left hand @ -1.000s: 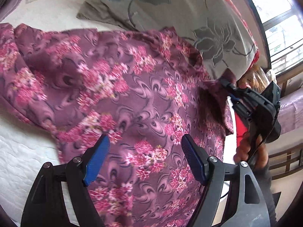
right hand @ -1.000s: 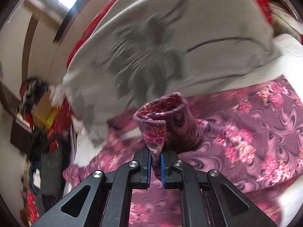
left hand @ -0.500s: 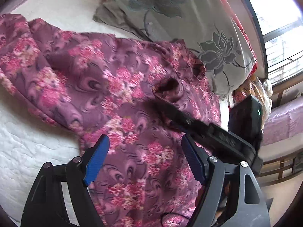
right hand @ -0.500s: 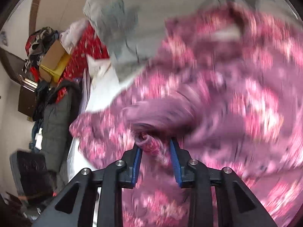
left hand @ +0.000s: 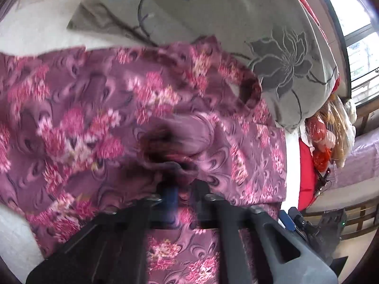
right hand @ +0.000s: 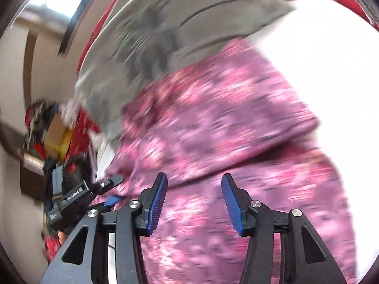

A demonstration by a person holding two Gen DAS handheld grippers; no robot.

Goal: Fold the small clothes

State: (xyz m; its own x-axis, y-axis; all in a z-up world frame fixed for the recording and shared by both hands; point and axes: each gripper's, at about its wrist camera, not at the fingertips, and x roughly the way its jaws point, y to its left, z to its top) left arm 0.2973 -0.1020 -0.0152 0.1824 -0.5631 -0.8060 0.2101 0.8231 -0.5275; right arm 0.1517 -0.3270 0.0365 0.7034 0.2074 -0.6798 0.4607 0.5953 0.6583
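A purple garment with pink flowers (left hand: 99, 108) lies spread on the white bed sheet (left hand: 28, 30). My left gripper (left hand: 183, 196) is shut on a bunched sleeve cuff (left hand: 170, 151) of the garment, blurred by motion. My right gripper (right hand: 193, 201) is open and empty, held over the same garment (right hand: 213, 118). In the right wrist view the left gripper (right hand: 113, 184) shows at the lower left edge. In the left wrist view part of the right gripper (left hand: 298, 222) shows at the lower right.
A grey quilt with a dark flower print (left hand: 213, 19) lies behind the garment, also in the right wrist view (right hand: 154, 35). Red fabric and bags (left hand: 327, 130) sit off the bed's right side. A window (left hand: 360, 35) is at the far right.
My right gripper let go of the sleeve cuff, opened and drew back. My left gripper moved forward and shut on the cuff.
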